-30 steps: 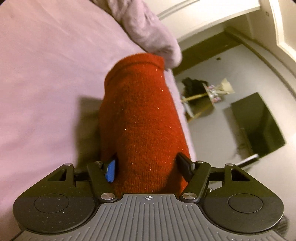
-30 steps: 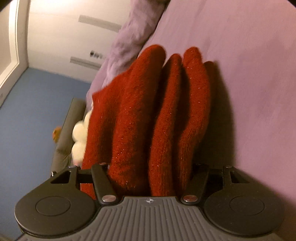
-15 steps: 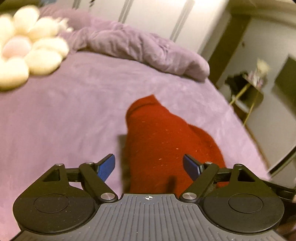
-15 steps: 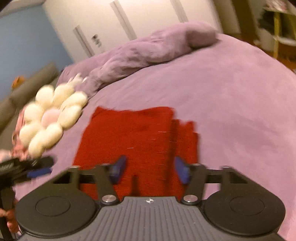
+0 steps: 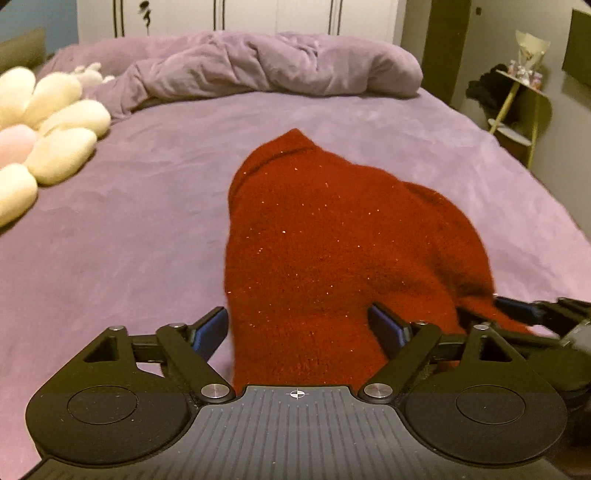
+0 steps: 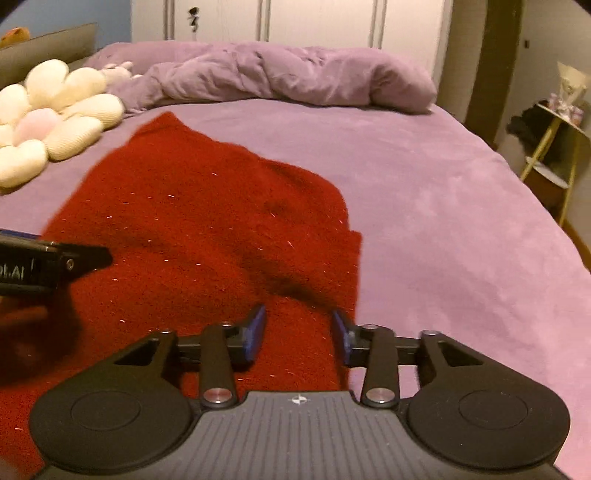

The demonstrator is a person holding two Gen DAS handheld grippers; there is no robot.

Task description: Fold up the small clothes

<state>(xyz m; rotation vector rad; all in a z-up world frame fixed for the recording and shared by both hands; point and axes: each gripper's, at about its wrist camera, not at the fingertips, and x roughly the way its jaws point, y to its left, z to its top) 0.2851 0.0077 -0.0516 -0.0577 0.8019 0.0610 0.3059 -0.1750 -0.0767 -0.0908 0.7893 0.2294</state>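
A red knitted garment [image 5: 332,251] lies in a loose fold on the purple bed sheet [image 5: 129,221]; it also shows in the right wrist view [image 6: 192,229]. My left gripper [image 5: 299,326] is open, its blue-padded jaws wide on either side of the garment's near edge. My right gripper [image 6: 298,332] is open too, over the garment's near right edge, jaws apart around a ridge of fabric. The right gripper shows at the right edge of the left wrist view [image 5: 535,314]. The left gripper shows at the left edge of the right wrist view [image 6: 55,262].
A crumpled purple duvet [image 5: 273,66] lies across the far end of the bed. A cream flower-shaped cushion [image 5: 48,136] lies at the left. A yellow-legged side table [image 5: 517,107] stands beyond the bed's right edge. White wardrobe doors [image 6: 295,22] line the back wall.
A second ago both grippers held the garment up, bunched between their jaws. They have lowered it onto the bed, opened and let go. The garment now lies spread on the sheet.
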